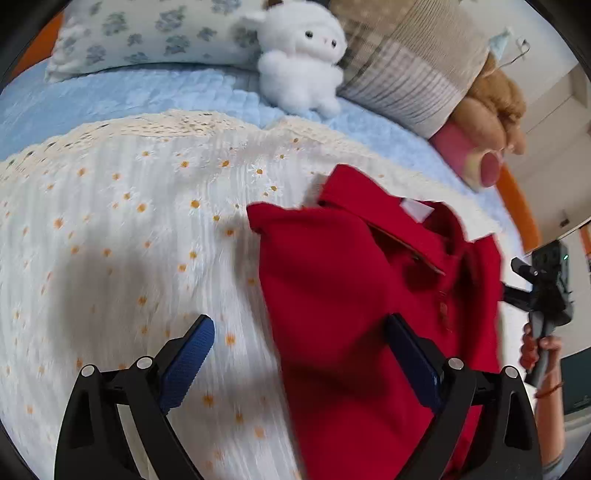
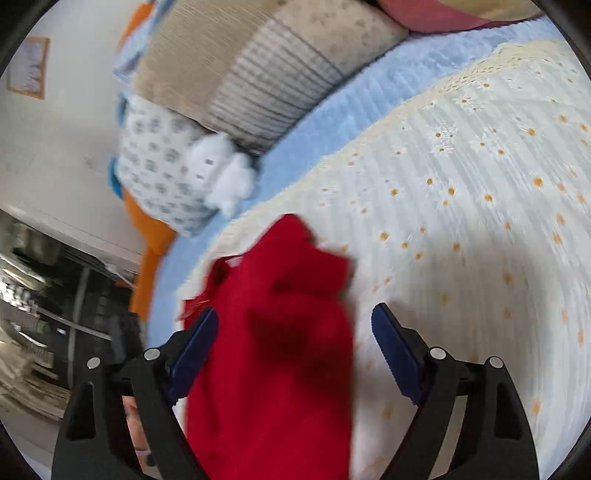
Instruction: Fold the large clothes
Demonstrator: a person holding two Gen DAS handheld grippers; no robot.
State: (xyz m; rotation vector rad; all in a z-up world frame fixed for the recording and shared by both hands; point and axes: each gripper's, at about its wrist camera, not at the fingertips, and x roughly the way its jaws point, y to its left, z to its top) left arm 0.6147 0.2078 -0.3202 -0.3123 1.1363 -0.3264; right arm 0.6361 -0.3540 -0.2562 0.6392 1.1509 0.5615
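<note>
A red polo shirt lies folded lengthwise on a white daisy-print bedspread, collar and white label at its far end. My left gripper is open above the shirt's left edge, holding nothing. In the right wrist view the same shirt runs between the open fingers of my right gripper, which also holds nothing. The right gripper, held by a hand, shows at the right edge of the left wrist view.
A white plush lamb, a floral pillow, a beige striped pillow and a brown plush toy line the head of the bed on a light blue quilt. Shelves stand beyond the bed's side.
</note>
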